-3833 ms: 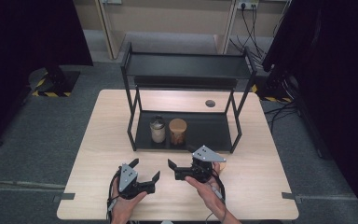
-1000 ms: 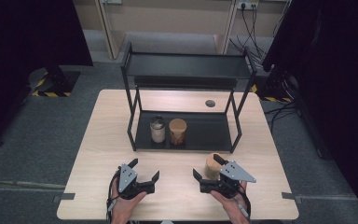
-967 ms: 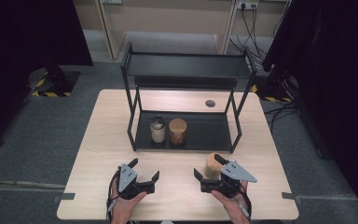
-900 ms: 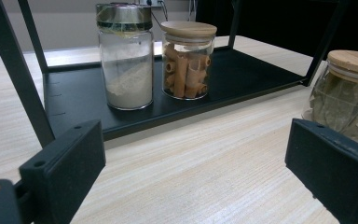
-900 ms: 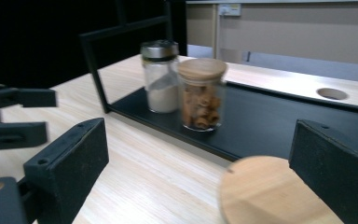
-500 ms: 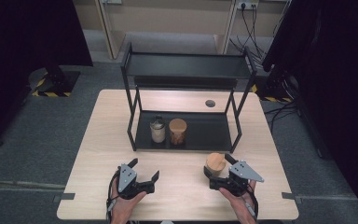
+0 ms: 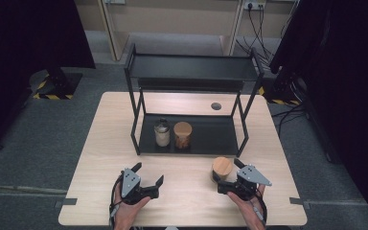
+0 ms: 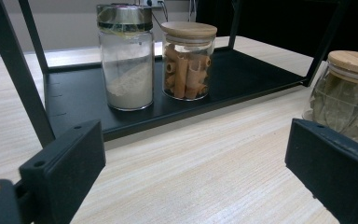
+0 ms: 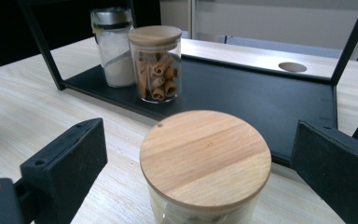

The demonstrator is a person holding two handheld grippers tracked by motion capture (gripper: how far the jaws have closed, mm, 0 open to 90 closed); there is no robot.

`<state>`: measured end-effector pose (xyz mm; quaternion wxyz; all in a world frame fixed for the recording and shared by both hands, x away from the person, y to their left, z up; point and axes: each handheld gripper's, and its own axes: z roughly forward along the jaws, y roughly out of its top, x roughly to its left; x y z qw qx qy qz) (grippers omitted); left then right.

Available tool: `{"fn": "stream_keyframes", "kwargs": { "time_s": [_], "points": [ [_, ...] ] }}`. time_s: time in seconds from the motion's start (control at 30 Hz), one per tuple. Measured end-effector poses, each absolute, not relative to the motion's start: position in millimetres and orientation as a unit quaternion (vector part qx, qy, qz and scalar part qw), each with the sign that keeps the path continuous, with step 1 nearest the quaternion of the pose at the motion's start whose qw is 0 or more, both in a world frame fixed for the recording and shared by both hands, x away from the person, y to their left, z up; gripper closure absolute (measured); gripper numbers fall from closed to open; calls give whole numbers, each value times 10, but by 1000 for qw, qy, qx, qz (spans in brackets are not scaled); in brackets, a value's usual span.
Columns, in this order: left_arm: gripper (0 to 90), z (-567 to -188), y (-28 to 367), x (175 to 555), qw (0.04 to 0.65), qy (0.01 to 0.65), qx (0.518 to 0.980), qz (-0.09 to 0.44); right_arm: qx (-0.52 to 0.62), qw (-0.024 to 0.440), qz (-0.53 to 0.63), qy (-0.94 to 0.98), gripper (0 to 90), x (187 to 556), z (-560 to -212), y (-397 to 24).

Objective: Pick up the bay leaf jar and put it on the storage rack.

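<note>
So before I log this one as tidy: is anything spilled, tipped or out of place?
Nothing is spilled or tipped. One wooden-lidded jar stands upright on the table outside the rack, between the right gripper's open jaws, while the other two jars sit on the rack's bottom shelf.

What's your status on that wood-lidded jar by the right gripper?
Right gripper open, jaws either side of the jar, not pressing. Left gripper open, empty. Jar upright on table, in front of rack. Nothing between.
</note>
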<state>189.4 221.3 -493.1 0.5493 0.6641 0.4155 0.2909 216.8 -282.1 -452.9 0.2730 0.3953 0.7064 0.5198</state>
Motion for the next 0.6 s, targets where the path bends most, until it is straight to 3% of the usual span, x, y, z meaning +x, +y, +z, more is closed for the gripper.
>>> {"fn": "stream_keyframes", "kwargs": {
  "time_s": [0.6],
  "points": [
    [42, -4933, 2211, 1898, 549, 415, 665, 290, 403, 257, 505, 719, 49, 2288, -4664, -2824]
  ]
}}
